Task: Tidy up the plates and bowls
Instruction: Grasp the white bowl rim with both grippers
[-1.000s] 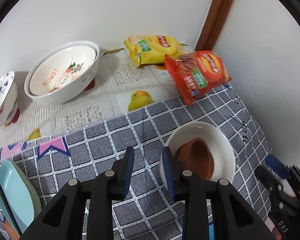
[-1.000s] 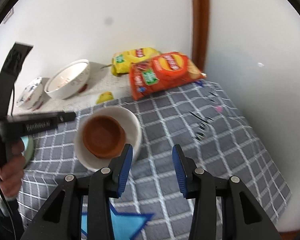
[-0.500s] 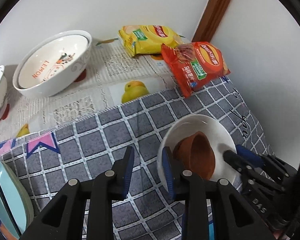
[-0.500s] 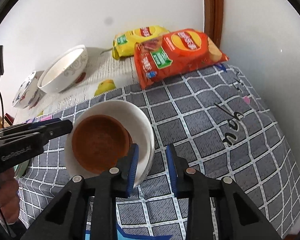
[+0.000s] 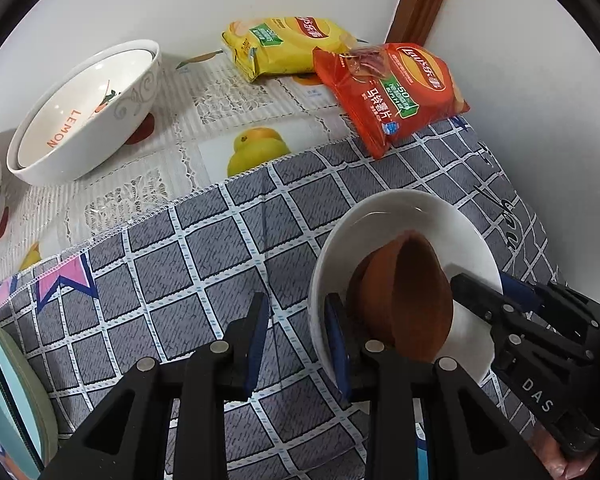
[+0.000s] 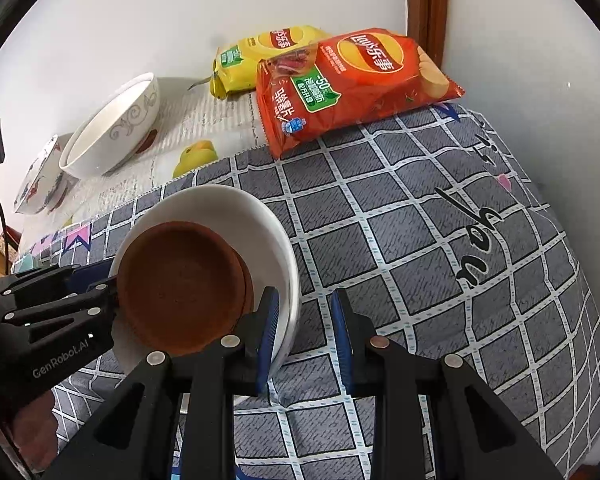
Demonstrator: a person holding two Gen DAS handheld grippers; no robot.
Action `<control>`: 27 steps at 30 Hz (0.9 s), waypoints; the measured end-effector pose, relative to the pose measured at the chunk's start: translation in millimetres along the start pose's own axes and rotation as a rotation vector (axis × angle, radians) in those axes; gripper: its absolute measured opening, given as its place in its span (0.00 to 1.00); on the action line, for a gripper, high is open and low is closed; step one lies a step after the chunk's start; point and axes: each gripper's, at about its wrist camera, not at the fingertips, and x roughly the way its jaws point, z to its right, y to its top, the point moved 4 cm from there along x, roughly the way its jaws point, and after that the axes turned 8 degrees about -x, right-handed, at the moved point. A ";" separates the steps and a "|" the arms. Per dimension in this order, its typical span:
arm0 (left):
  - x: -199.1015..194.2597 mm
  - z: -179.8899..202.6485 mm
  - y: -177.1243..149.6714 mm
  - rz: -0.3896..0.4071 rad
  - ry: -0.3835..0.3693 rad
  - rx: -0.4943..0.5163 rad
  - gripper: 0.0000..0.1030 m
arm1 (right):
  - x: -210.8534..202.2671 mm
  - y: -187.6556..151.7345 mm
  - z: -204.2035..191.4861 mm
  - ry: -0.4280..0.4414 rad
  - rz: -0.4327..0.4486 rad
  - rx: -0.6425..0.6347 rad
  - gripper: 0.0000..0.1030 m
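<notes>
Left gripper (image 5: 296, 340) and right gripper (image 6: 304, 320) straddled opposite rims of 1 white bowl (image 5: 400, 216) holding 1 brown bowl (image 5: 412, 292), fingers slightly spread, not pinching. 2 chip bags (image 5: 392, 92) lay beyond open cloth (image 5: 204, 264).

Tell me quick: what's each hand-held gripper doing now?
Left hand-held gripper: open, astride the white bowl rim.
Right hand-held gripper: open, astride the same rim.

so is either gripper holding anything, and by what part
Nothing looks clamped yet. The left gripper and right gripper each straddle the rim of the white bowl, on opposite sides, with gaps at outer pads.
</notes>
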 end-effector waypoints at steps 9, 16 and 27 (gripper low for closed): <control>10.7 2.9 -4.1 -0.018 -0.008 -0.004 0.27 | 8.6 0.1 1.6 -0.006 -0.025 0.010 0.28; 11.6 4.3 -5.0 -0.005 0.008 0.003 0.26 | 9.0 -2.1 1.9 -0.028 -0.003 0.014 0.35; 11.4 3.1 -5.2 0.016 -0.028 -0.019 0.22 | 6.8 -1.1 1.9 -0.072 0.057 -0.001 0.36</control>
